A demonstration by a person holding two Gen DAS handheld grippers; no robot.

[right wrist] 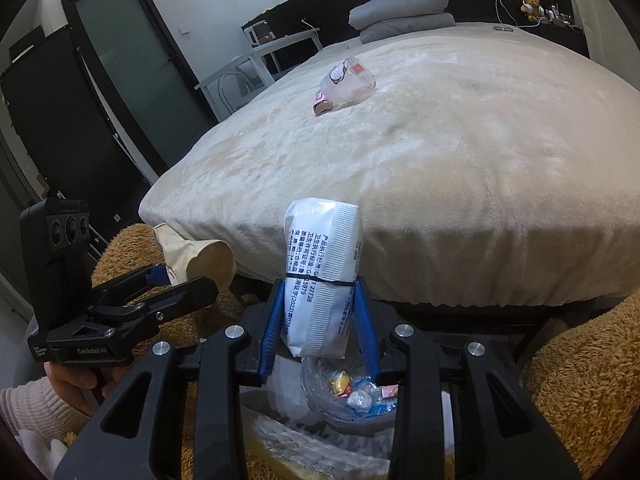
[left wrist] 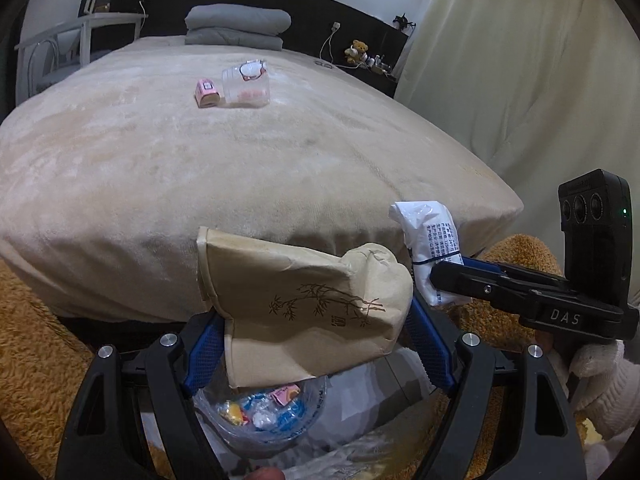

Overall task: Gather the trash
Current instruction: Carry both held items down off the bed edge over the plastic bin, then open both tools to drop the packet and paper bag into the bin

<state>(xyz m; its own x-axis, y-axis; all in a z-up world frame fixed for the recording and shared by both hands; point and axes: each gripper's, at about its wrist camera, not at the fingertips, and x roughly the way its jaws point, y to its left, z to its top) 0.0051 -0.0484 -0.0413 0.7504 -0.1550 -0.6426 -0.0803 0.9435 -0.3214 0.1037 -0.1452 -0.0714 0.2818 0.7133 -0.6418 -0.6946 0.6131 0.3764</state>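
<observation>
From the left wrist, the left gripper [left wrist: 316, 344] held a crumpled brown paper bag [left wrist: 304, 304] across its width, blue pads [left wrist: 204, 354] pressed to both sides. Directly beneath the fingers sat the trash bin [left wrist: 264, 416], lined with clear plastic and already holding wrappers. Doing this well probably meant bringing the bag squarely over the bin's mouth before letting go, since it overhung the jaws toward the bed [left wrist: 240, 160]. The gripper pointed forward and down. A clear plastic cup [left wrist: 246, 86] and small pink carton [left wrist: 206, 94] lay far ahead on the bed.

From the right wrist, the right gripper [right wrist: 320, 320] pinched a white printed packet [right wrist: 322, 276] narrowly, standing upright between its fingers, with the bin just below the tips. It too tilted downward; a centred, low release looked safest.
</observation>
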